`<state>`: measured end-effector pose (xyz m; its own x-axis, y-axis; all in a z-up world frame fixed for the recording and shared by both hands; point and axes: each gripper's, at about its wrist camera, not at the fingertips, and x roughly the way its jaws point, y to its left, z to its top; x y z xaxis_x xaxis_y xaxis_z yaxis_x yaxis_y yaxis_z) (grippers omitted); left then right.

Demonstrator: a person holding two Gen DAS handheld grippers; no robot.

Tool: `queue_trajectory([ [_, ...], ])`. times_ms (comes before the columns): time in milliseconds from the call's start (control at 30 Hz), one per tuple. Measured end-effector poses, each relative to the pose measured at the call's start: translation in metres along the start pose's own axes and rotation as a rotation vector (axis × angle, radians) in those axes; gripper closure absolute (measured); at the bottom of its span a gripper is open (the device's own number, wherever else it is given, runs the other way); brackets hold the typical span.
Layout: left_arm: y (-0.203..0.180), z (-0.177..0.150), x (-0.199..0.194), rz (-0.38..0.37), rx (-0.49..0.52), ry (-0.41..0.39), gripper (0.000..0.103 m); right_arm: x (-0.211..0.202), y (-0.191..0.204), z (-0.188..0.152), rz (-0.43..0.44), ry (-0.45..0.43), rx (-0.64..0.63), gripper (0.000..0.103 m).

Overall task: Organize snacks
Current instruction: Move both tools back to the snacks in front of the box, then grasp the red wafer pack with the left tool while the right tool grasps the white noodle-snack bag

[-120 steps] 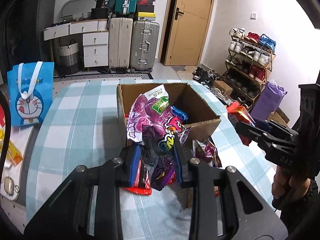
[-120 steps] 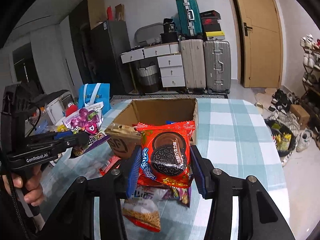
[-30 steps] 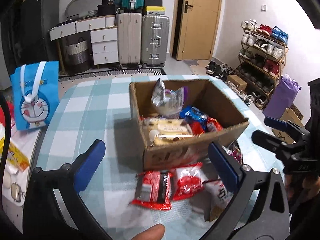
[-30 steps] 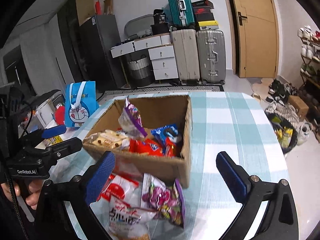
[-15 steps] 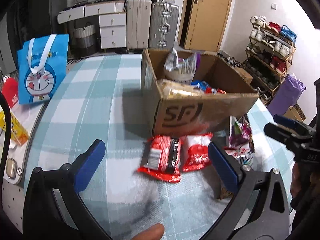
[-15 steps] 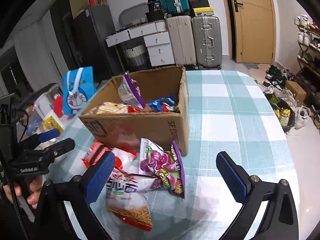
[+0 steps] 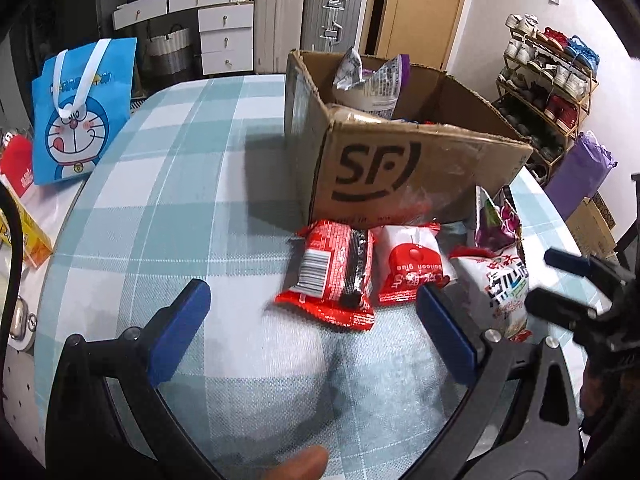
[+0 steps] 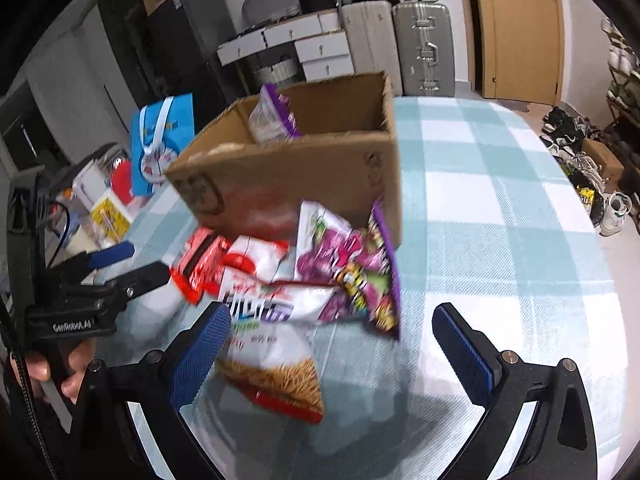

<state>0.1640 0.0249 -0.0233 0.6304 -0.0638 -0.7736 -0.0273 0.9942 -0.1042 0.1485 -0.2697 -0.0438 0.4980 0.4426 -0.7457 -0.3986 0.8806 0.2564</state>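
Cardboard box [image 7: 416, 176] already holds some snacks, but four packs [image 7: 332, 276] lie on the table [image 7: 160, 184] just near of it, so I judge half remains, with my left gripper [image 7: 312, 316] and right gripper [image 8: 332, 344] both released, empty.

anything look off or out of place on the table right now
Four snack packets lie loose against the front of the cardboard box instead of inside: a red packet, a red-and-white one, a purple bag leaning on the box, and a white bag. Both claws are open, holding nothing.
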Motion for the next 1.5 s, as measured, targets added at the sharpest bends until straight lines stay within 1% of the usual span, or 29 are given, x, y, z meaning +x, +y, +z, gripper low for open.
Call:
queue_trajectory([
  [100,0.001,-0.003,0.003,0.000,0.002,0.008,0.001,0.005,0.001,-0.007,0.056,0.009,0.024,0.001],
  [233,0.001,-0.006,0.008,0.006,0.004,0.025,0.001,0.014,0.002,-0.012,0.067,0.038,0.027,0.001],
  [333,0.001,-0.008,0.011,0.002,-0.002,0.035,0.001,0.020,0.009,-0.013,0.085,0.060,0.002,0.002],
  [533,0.004,-0.008,0.016,0.012,0.000,0.043,0.001,0.031,0.020,-0.014,0.116,0.084,-0.027,0.014],
  [600,0.005,-0.007,0.017,0.013,-0.002,0.042,0.001,0.035,0.022,-0.014,0.123,0.095,-0.023,0.021],
  [667,0.007,-0.006,0.018,0.014,-0.007,0.044,0.001,0.037,0.023,-0.014,0.129,0.096,-0.026,0.023],
  [733,0.008,-0.005,0.020,0.015,-0.009,0.048,0.001,0.037,0.025,-0.014,0.138,0.083,-0.028,0.030],
  [767,0.009,-0.004,0.022,0.015,-0.011,0.049,0.001,0.038,0.026,-0.013,0.138,0.080,-0.028,0.037],
  [833,0.010,-0.004,0.024,0.015,-0.017,0.055,0.001,0.036,0.026,-0.013,0.149,0.070,-0.028,0.043],
  [867,0.011,-0.004,0.025,0.016,-0.021,0.057,0.001,0.033,0.026,-0.013,0.155,0.053,-0.027,0.048],
  [900,0.013,-0.002,0.027,0.021,-0.028,0.059,0.001,0.031,0.026,-0.013,0.162,0.037,-0.027,0.051],
  [1000,0.015,0.000,0.032,0.022,-0.040,0.065,0.001,0.023,0.027,-0.013,0.164,0.004,-0.027,0.055],
  [1100,0.016,0.003,0.039,0.024,-0.046,0.069,0.001,0.016,0.029,-0.012,0.169,-0.018,-0.033,0.055],
  [1267,0.015,0.008,0.055,0.016,-0.053,0.096,0.002,0.005,0.026,-0.015,0.174,-0.047,-0.037,0.055],
  [1300,0.014,0.010,0.058,0.009,-0.048,0.098,0.004,0.004,0.025,-0.016,0.179,-0.048,-0.034,0.055],
  [1367,0.014,0.011,0.061,-0.015,-0.045,0.103,0.015,0.001,0.024,-0.016,0.181,-0.055,-0.034,0.055],
  [1400,0.013,0.011,0.061,-0.017,-0.038,0.096,0.017,-0.001,0.024,-0.016,0.178,-0.059,-0.035,0.055],
  [1500,0.009,0.012,0.059,-0.074,-0.014,0.084,0.044,-0.003,0.021,-0.015,0.171,-0.065,-0.028,0.055],
])
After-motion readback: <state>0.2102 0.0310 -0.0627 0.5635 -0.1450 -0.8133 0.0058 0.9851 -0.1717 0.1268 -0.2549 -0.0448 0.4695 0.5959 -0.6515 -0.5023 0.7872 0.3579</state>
